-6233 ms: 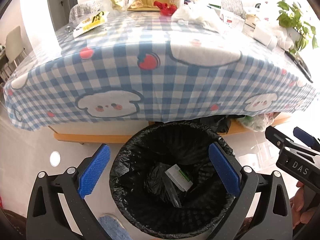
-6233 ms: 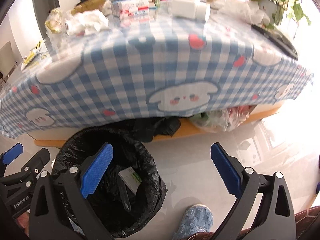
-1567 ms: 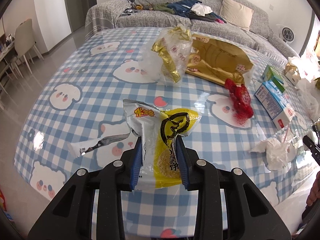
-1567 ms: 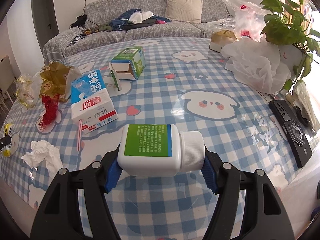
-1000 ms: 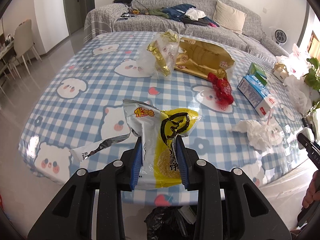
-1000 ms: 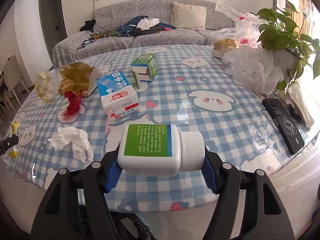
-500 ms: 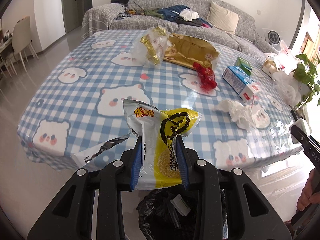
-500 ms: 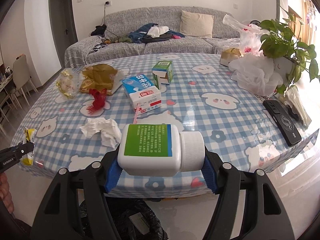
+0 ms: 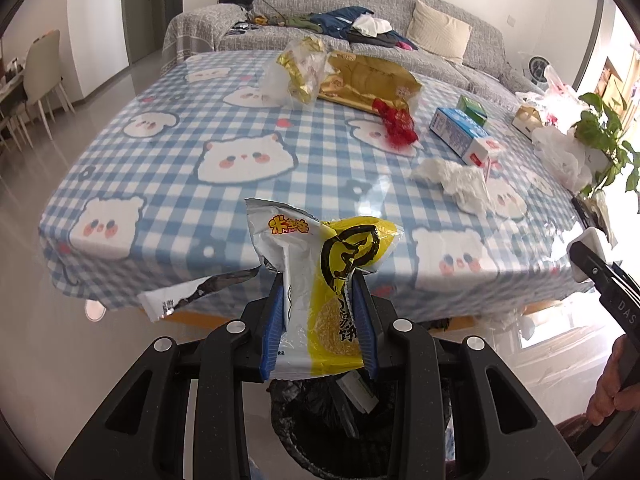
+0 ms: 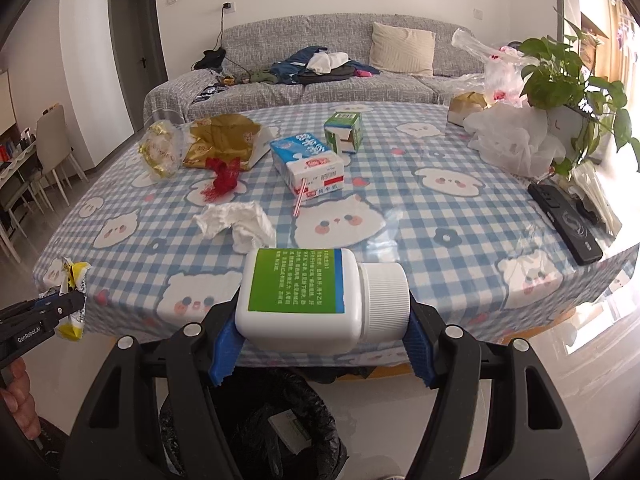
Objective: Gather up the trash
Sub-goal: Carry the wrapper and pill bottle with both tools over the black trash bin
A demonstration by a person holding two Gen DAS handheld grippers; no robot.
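Your left claw (image 9: 319, 330) is clamped tight on one yellow-and-silver snack wrapper (image 9: 320, 280), its torn strip dangling off to the left. Your right claw (image 10: 320, 344) is about half open and pinching one white pill bottle (image 10: 316, 294) lying sideways, green label up, cap to the right. Both are held off the near edge of the bench (image 10: 440, 216), above the one black-lined trash bin (image 10: 280, 428) on the floor, which already has a small box in it.

Still on the bench: two milk cartons, one blue-and-white (image 10: 308, 164) lying flat with a straw and one green (image 10: 344, 132) standing behind it; one crumpled tissue (image 10: 236, 220); one red tassel (image 10: 222, 178); one gold bag (image 10: 224, 140); one clear wrapper with gold trim (image 10: 160, 152); one black remote (image 10: 564, 220); one potted plant (image 10: 560, 80).
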